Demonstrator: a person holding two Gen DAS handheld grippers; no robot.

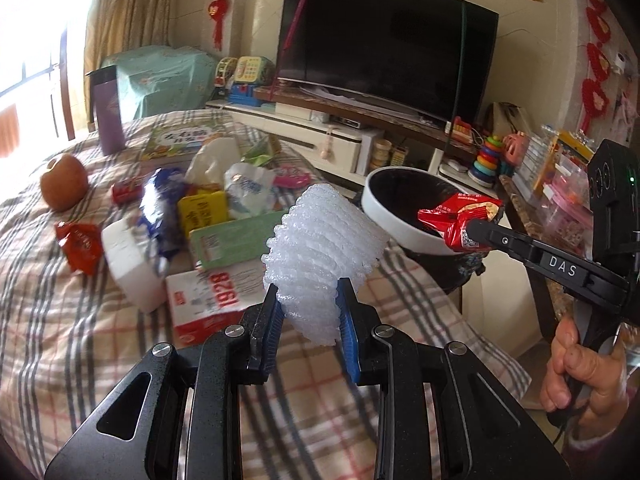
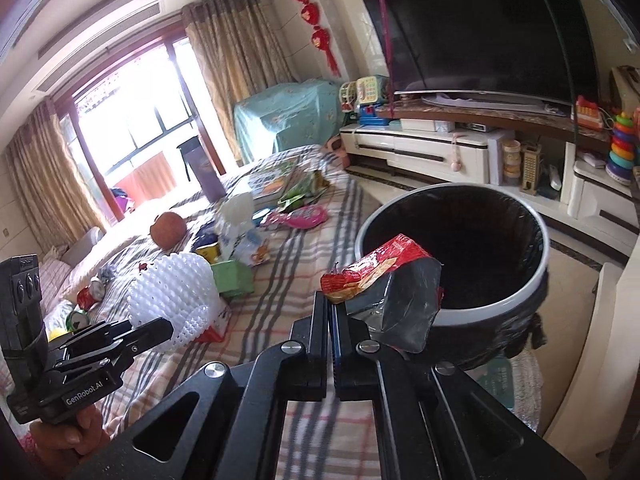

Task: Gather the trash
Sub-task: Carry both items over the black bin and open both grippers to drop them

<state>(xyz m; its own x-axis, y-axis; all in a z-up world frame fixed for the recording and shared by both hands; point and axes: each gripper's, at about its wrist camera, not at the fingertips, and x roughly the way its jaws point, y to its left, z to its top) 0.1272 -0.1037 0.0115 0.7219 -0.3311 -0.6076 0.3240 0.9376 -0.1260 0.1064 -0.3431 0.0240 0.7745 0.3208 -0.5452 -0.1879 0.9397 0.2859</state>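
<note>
My left gripper (image 1: 310,312) clamps white foam netting (image 1: 324,248). My right gripper (image 2: 332,312) pinches a red wrapper (image 2: 384,276) over the bin (image 2: 452,308). I can't see the bin's bottom; it's black.

Bin (image 2: 452,304) beside table (image 2: 320,236), wrapper (image 2: 384,280) at bin's rim, television (image 2: 480,28) behind.
</note>
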